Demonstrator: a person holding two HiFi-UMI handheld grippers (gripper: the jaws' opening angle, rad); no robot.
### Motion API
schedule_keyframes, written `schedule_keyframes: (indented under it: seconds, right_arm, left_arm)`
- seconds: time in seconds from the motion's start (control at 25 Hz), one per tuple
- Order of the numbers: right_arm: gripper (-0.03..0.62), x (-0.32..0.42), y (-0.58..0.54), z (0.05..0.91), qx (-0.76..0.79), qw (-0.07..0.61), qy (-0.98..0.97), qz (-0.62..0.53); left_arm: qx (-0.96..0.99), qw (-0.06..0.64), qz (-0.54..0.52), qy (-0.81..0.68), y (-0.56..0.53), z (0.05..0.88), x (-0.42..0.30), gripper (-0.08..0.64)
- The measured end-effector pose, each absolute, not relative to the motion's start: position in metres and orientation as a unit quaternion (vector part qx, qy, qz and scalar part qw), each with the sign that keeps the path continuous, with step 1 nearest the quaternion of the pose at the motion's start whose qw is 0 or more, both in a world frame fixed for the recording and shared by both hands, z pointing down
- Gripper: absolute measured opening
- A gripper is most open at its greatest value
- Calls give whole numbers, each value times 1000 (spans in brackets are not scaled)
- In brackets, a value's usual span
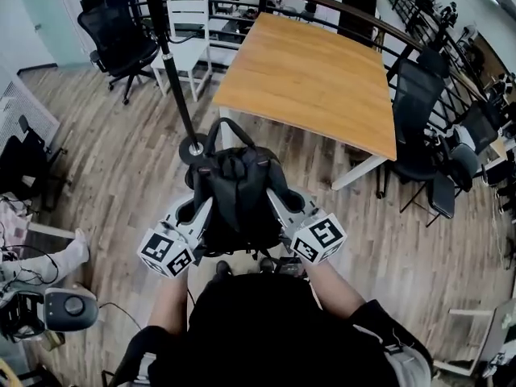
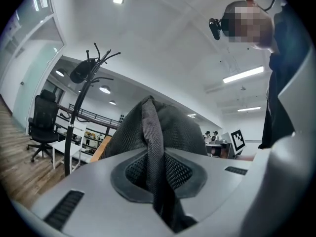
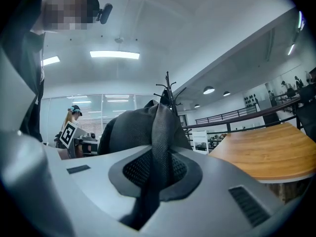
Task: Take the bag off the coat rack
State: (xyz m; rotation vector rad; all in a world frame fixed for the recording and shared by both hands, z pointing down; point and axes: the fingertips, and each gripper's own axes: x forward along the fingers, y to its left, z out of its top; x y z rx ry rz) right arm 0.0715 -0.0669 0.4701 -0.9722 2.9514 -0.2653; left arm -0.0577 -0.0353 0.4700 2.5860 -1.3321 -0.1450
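A black backpack [image 1: 238,196] hangs in front of me between both grippers, away from the coat rack. The rack's black pole [image 1: 172,67] rises at the upper left, and its round base [image 1: 192,148] stands just behind the bag. My left gripper [image 1: 199,208] is shut on one mesh shoulder strap [image 2: 150,147], which runs up between its jaws to the bag's body [image 2: 182,130]. My right gripper [image 1: 279,202] is shut on the other strap [image 3: 161,142] in the same way. The rack's hooked top [image 2: 94,63] shows bare except for a dark cap. The rack [image 3: 169,90] also peeks up behind the bag.
A wooden table [image 1: 310,75] stands ahead to the right, with black office chairs [image 1: 419,119] beside it. A white chair [image 1: 190,43] and another black chair [image 1: 121,39] stand at the back left. A curved black railing [image 1: 355,14] runs behind. A seated person's leg [image 1: 56,260] is at the left.
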Motion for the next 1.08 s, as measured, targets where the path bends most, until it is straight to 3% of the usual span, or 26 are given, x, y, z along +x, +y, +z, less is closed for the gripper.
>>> schedule_keyframes:
  seconds: [1.08]
  right_arm:
    - [48, 85, -73, 460, -295, -12, 952, -81]
  left_arm:
    - [882, 145, -7, -447, -38, 457, -42, 54]
